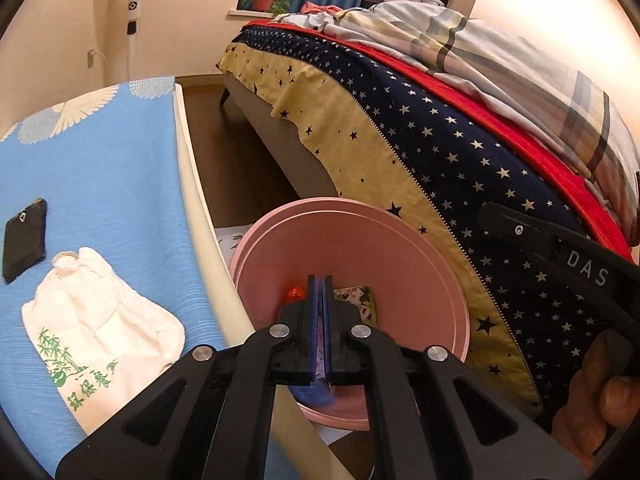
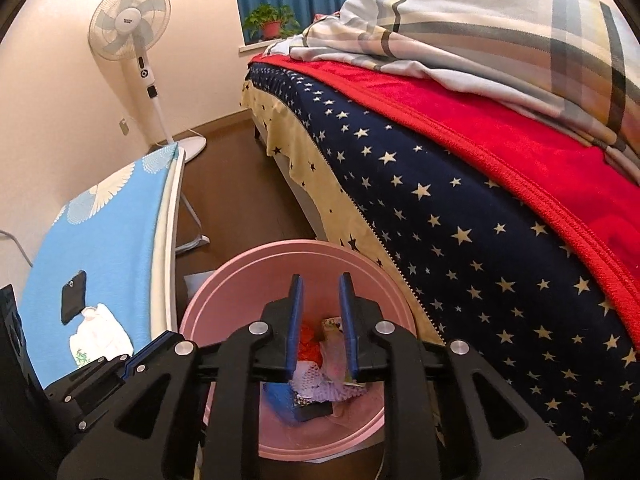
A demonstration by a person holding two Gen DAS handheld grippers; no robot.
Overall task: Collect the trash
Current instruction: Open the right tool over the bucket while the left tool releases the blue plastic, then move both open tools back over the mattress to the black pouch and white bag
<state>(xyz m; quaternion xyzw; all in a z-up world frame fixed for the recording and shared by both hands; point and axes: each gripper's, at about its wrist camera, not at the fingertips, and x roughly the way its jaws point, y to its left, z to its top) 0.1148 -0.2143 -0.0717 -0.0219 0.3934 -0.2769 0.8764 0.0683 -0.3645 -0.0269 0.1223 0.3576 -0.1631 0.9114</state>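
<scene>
**Both grippers over the bin, one piece of litter left on the desk**

The round pink plastic bin [image 2: 224,304] stands on the dark wood floor between the blue-clothed desk [image 1: 112,184] on the left and the star-patterned bed cover [image 2: 460,216] on the right. It already holds mixed trash [image 2: 320,384]: orange scraps, a floral wrapper, white netting and a blue packet.

The right gripper [image 2: 322,320] hangs over the bin's mouth with its fingers spread and nothing between them, so whatever it carried is probably in the bin. The left gripper [image 1: 319,320] also points into the bin, its blue-padded fingers pressed together; a thin pale lilac strip seems to show in the slit between them, but I cannot tell whether that is a held scrap or only the pads.

What could go wrong:

- If the left fingers do pinch a thin scrap, it could cling to a pad when they part and ride back out, or drift past the near rim onto the floor.
- The two grippers sit close together over one opening; a hasty turn could knock them together or tip the light bin against the bed.
- On the desk, the crumpled white bag with green print [image 1: 100,320] lies just beside a black phone-like slab [image 1: 24,236]. A careless reach could nudge or grab the slab instead.
</scene>
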